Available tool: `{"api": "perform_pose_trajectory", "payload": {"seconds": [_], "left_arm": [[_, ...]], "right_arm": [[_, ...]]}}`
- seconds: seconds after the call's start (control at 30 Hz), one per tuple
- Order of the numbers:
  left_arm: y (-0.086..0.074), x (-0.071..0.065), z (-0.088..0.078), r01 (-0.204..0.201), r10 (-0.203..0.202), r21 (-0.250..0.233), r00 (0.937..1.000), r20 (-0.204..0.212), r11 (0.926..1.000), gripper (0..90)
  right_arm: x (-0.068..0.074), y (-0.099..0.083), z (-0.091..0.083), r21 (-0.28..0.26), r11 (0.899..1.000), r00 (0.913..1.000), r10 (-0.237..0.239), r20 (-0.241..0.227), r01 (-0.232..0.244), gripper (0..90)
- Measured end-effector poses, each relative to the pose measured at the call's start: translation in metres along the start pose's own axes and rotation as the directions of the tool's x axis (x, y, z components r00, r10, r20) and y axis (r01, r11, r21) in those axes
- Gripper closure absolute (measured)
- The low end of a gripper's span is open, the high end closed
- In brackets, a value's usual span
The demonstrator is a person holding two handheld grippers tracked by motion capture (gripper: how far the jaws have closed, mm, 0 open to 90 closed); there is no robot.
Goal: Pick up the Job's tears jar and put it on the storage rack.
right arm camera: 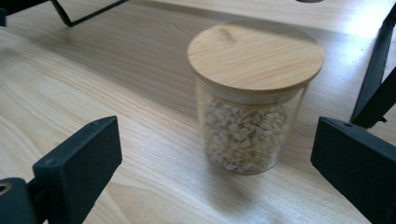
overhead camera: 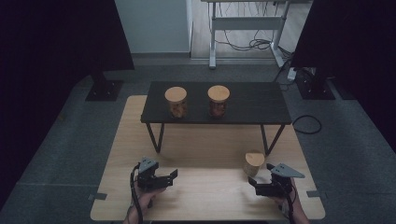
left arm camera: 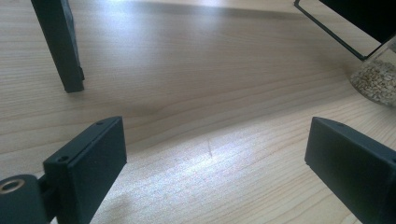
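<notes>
A glass jar (overhead camera: 253,162) of pale grains with a round wooden lid stands on the light wooden table (overhead camera: 205,196), near its front right. My right gripper (overhead camera: 255,185) is just in front of it, open, jaws pointing at it. In the right gripper view the jar (right arm camera: 252,93) stands upright a little beyond the open gripper (right arm camera: 215,149), untouched. My left gripper (overhead camera: 172,178) rests open at the front left. In the left gripper view the gripper (left arm camera: 215,144) spans bare wood, and the jar (left arm camera: 377,79) shows at the far right edge.
A low black shelf (overhead camera: 252,105) on thin legs stands across the back of the table. Two more wooden-lidded jars (overhead camera: 176,101) (overhead camera: 218,100) stand on it. One black leg (left arm camera: 60,42) is close ahead of my left gripper. Dark stands and cables lie on the floor behind.
</notes>
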State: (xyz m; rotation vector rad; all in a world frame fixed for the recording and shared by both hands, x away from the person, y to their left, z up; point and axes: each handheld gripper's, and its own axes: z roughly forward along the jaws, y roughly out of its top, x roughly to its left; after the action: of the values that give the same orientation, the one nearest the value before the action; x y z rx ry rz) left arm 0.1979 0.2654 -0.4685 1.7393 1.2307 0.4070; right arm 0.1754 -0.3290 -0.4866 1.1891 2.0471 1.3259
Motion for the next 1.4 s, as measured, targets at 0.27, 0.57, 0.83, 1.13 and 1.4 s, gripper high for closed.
{"api": "perform_pose_trajectory", "payload": {"seconds": [0.27,0.57,0.83,1.13,1.4], "left_arm": [[0.0,0.0,0.0,0.0,0.0,0.001,1.0,0.001,1.0,5.0],[-0.001,0.002,0.002,0.002,-0.002,0.005,1.0,0.0,1.0,4.9],[-0.001,0.002,0.002,0.002,-0.002,0.008,1.0,-0.003,1.0,5.0],[-0.001,0.004,0.002,0.01,-0.01,0.008,0.9999,-0.009,0.9999,5.0],[-0.001,0.004,0.001,0.009,-0.009,0.008,0.9999,-0.01,0.9999,5.0]], "right_arm": [[-0.003,0.005,0.01,0.01,1.0,1.0,0.005,0.008,-0.005,1.4],[-0.004,0.012,0.024,0.02,1.0,0.9993,0.022,0.032,-0.022,1.8],[-0.004,0.018,0.037,0.046,0.999,0.999,0.012,0.043,-0.013,2.6],[0.003,0.029,0.055,0.104,0.995,0.9969,-0.012,0.078,0.004,6.7],[0.008,0.029,0.058,0.109,0.994,0.9937,-0.007,0.112,-0.005,23.6]]}}
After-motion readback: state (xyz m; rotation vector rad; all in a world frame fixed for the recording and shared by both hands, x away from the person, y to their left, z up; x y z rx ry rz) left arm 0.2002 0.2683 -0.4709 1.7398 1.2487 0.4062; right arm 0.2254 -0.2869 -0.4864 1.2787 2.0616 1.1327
